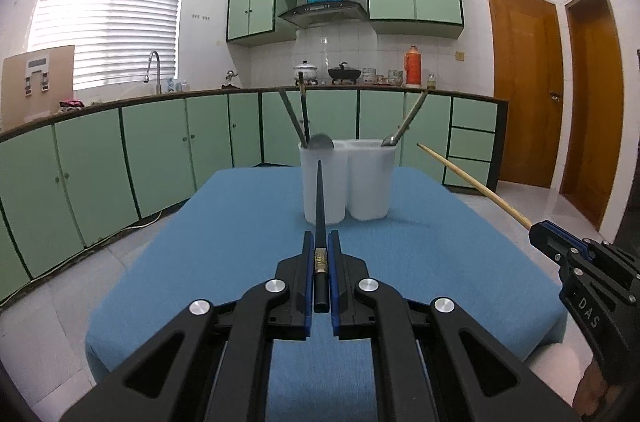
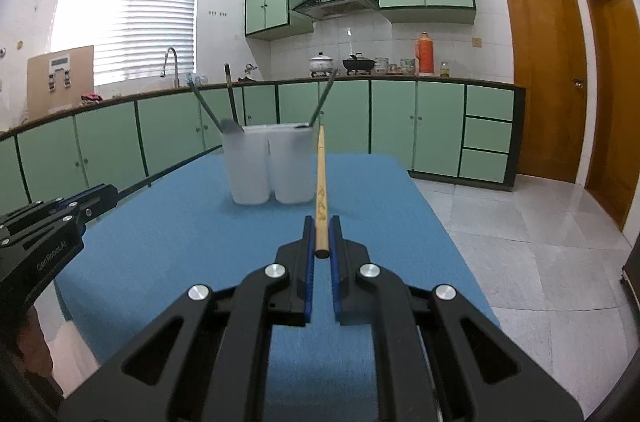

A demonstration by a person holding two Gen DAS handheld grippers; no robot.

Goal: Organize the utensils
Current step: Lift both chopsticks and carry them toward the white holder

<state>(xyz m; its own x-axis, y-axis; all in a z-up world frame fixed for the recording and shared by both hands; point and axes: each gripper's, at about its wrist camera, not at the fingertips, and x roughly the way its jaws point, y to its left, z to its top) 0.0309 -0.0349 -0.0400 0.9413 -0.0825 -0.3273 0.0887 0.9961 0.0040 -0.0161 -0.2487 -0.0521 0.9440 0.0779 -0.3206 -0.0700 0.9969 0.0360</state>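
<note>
My left gripper (image 1: 320,242) is shut on a black chopstick (image 1: 319,206) that points forward at the white two-cup utensil holder (image 1: 346,182). My right gripper (image 2: 321,228) is shut on a wooden chopstick (image 2: 321,182) that points at the holder's right side (image 2: 290,166). The left cup holds a spoon and dark chopsticks (image 1: 298,118). The right cup holds a spoon (image 1: 404,126). The holder stands on the blue table (image 1: 240,242). The right gripper also shows in the left wrist view (image 1: 536,227), and the left gripper in the right wrist view (image 2: 114,194).
Green kitchen cabinets (image 1: 160,150) and a counter run behind the table. Pots and an orange thermos (image 1: 414,64) stand on the counter. Wooden doors (image 2: 544,70) are at the right. Tiled floor (image 2: 540,242) lies right of the table.
</note>
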